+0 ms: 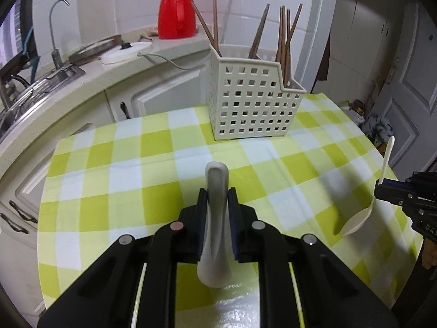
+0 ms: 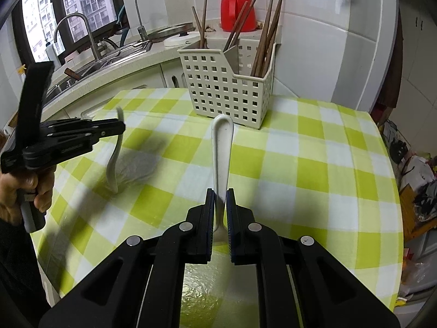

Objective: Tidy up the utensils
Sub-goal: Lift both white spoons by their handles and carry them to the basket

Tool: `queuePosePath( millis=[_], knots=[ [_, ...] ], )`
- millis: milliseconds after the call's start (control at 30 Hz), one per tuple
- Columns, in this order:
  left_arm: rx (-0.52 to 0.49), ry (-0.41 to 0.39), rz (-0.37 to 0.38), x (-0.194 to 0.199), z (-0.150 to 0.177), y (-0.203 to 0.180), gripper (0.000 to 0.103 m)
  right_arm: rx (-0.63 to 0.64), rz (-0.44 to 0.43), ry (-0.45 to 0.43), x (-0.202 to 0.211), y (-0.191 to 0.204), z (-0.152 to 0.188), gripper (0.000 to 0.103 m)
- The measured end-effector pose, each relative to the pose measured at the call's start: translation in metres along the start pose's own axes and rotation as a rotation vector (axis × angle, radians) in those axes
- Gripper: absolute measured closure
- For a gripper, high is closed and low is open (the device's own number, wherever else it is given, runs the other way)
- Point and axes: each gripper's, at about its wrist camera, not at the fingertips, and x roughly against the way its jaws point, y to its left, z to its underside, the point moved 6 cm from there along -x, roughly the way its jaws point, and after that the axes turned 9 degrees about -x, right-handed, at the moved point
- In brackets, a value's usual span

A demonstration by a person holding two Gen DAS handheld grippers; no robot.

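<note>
Each gripper holds a white spoon above the green checked tablecloth [image 1: 136, 191]. My left gripper [image 1: 217, 194] is shut on a white spoon [image 1: 215, 218], handle pointing forward; it also shows in the right wrist view [image 2: 120, 127] with its spoon [image 2: 116, 161] hanging bowl-down. My right gripper [image 2: 220, 195] is shut on another white spoon [image 2: 221, 147]; it also shows at the right edge of the left wrist view [image 1: 381, 186] with its spoon [image 1: 357, 221]. A cream perforated utensil basket [image 1: 254, 101], [image 2: 229, 90] with several wooden chopsticks [image 1: 284, 35] stands at the table's far side.
A red thermos [image 1: 177, 13], [image 2: 237, 6] stands on the counter behind the basket. A sink with faucets [image 2: 79, 41] lies to the left. A white pot lid [image 1: 125, 52] rests on the counter. Clutter lies on the floor at the right [image 2: 420, 191].
</note>
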Motion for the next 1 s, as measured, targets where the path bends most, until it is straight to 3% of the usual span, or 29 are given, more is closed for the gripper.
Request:
queuePosePath(
  millis=[267, 600, 800, 1000],
  knots=[
    [-0.001, -0.008, -0.011, 0.009, 0.011, -0.001, 0.088, 0.004, 0.004, -0.007, 0.003, 0.003, 0.004, 0.094],
    [0.02, -0.064, -0.011, 0.029, -0.004, 0.0, 0.088, -0.007, 0.016, -0.053, 0.011, -0.005, -0.017, 0.094],
    [0.025, -0.148, -0.002, 0.052, -0.037, -0.001, 0.088, -0.026, 0.025, -0.118, 0.023, -0.012, -0.057, 0.094],
    [-0.002, -0.26, -0.007, 0.076, -0.103, -0.006, 0.088, -0.088, 0.029, -0.209, 0.033, -0.015, -0.115, 0.094]
  ],
)
